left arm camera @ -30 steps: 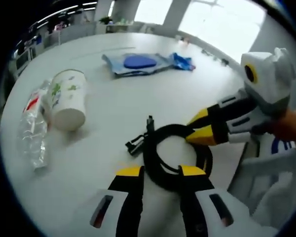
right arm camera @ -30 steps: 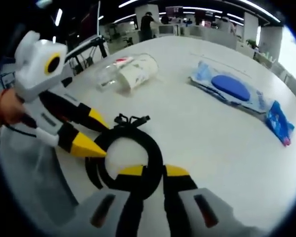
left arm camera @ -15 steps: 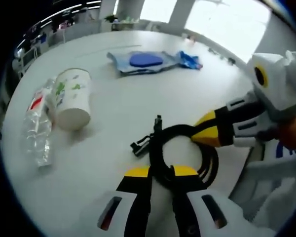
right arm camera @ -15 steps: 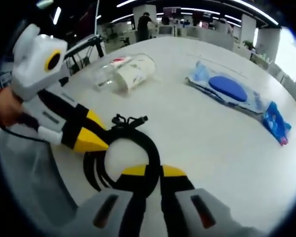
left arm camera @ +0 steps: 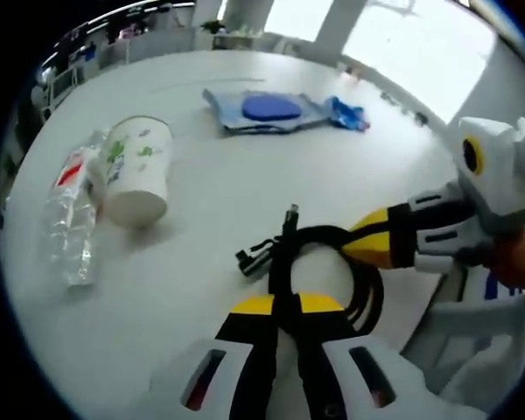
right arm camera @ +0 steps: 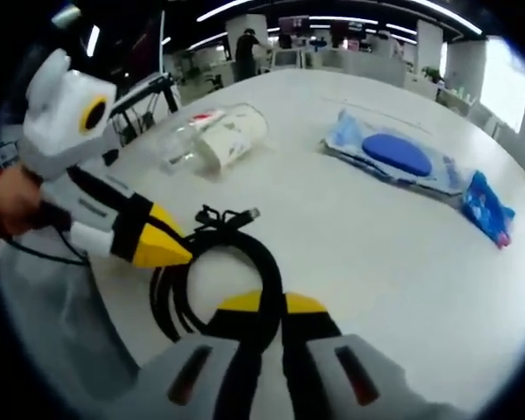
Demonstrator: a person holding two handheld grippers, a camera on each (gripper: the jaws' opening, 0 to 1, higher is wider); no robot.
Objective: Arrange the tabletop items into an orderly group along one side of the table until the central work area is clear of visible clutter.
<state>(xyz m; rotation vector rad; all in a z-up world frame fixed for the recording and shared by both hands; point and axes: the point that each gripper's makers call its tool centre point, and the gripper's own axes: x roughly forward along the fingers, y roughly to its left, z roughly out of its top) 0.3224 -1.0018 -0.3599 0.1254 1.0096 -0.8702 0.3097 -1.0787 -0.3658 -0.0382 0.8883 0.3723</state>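
Left gripper (left arm camera: 285, 304) and right gripper (right arm camera: 262, 303) both clamped on opposite sides of coiled black cable (left arm camera: 324, 262) lying on white table (left arm camera: 210, 201), plugs pointing toward paper cup (left arm camera: 138, 171).

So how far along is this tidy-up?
Early. Nothing looks grouped yet. In hand: both the left gripper and right gripper are shut on the coiled black cable. Left: the tipped paper cup, clear plastic bottle and blue pouch lie scattered.
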